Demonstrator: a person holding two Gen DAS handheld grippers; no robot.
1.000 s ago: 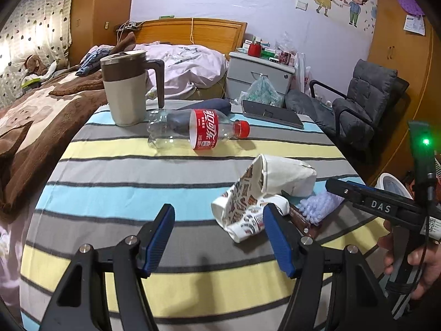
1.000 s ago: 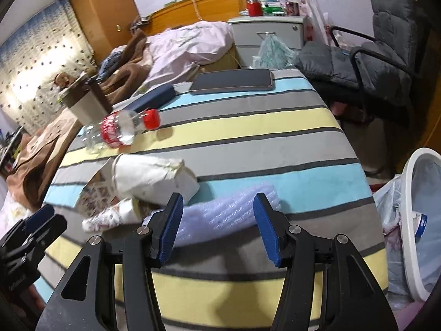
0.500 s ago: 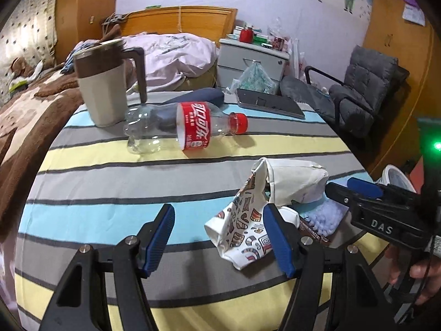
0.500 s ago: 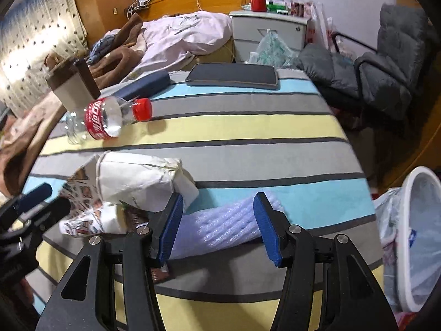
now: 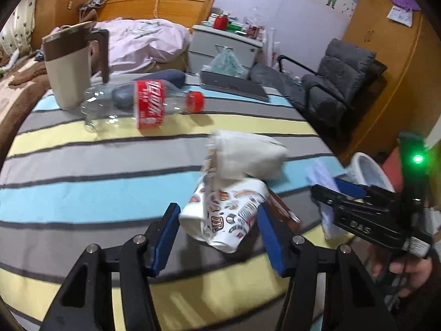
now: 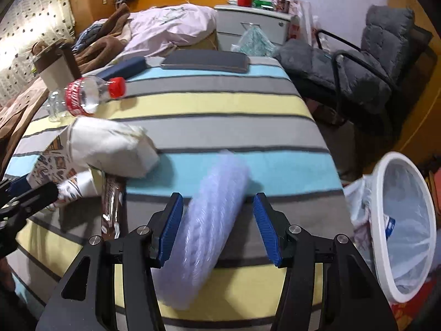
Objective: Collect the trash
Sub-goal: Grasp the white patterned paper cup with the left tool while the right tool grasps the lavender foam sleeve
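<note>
Low in each frame, the left gripper (image 5: 217, 237), just closing, straddles the soft printed paper bag (image 5: 228, 215) untouched, and the open right gripper (image 6: 217, 227) the light, squashy bubble wrap (image 6: 209, 220): pinch mid-body

You see matt woven striped tablecloth (image 6: 220, 127); crumpled printed paper bag (image 5: 228, 215); clear glossy plastic bottle (image 5: 137, 104); translucent bubble wrap (image 6: 212, 220); smooth white plastic bin (image 6: 397, 220).

"DAS" on right gripper (image 5: 355, 193) body, bottle (image 5: 137, 104) label script unreadable
</note>
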